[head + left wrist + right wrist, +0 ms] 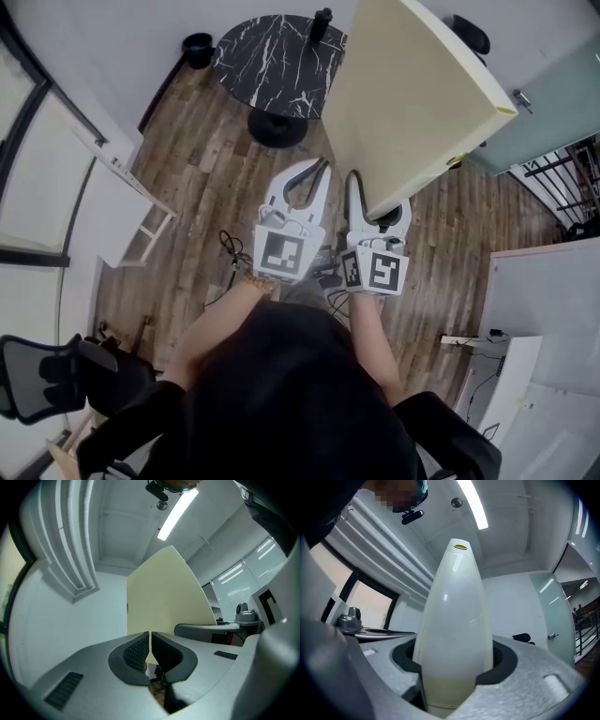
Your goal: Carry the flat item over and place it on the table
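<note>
One flat cream board (pixel 412 103) is in the air, clear of the wooden floor (pixel 216 169) and resting on no surface. It stands tilted, its broad face towards the person and its thick pale edge running down its right side. In the head view its upper left part overlaps the rim of the round black marble table (pixel 277 61), which stands ahead on a single dark pedestal.

Right gripper (pixel 378 214): clamped on the lower corner of the board. Its own view shows the board's edge (pixel 454 634) rising straight up out of the jaws, with both dark pads pressed to its two faces. The jaws stand apart only by the board's thickness.

Left gripper (pixel 322 169): closed, with nothing in it. Its own view shows the two ribbed pads (pixel 136 651) drawn together to a thin slit at the tips (pixel 149 637). The board (pixel 164 597) lies beyond and to the right of them, not between them. In the head view this gripper is just beside the right one, its tips near the board's lower left edge. Whether they touch the edge cannot be determined.

Surroundings: a dark bottle-shaped object (pixel 322 23) stands on the table. A black bin (pixel 198 47) sits on the floor beside it, and a black office chair (pixel 47 375) is at the person's left.
</note>
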The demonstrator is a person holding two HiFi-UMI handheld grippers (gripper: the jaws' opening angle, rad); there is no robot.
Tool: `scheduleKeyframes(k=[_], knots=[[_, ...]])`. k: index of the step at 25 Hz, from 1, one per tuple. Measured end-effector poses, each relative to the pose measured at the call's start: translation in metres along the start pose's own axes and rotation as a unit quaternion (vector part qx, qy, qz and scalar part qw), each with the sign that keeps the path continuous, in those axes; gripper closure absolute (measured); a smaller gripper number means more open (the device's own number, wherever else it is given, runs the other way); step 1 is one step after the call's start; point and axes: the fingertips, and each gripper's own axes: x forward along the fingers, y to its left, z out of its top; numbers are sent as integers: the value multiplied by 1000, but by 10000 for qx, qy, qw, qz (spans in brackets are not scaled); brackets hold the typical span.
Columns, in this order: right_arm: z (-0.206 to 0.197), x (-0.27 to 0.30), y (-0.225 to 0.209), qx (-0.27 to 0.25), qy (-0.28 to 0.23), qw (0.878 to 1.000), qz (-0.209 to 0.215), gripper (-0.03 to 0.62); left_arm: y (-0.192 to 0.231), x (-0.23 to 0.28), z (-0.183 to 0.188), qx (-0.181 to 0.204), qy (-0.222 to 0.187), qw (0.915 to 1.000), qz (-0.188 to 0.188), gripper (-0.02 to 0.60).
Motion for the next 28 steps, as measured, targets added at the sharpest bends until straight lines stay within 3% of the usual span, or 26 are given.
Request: scheduleKeyframes(k=[11, 24, 28], knots=[[-21, 34, -17, 73, 13, 10000, 39, 316, 4, 39, -2, 345, -61, 9994, -60, 568], [-40, 81, -19, 47, 82, 9996, 270, 316, 35, 68, -9, 337, -86, 9993, 151, 568], [-42, 81, -11, 18, 123, 9994, 326, 316, 36, 64, -13, 511, -62, 9986, 89, 568]])
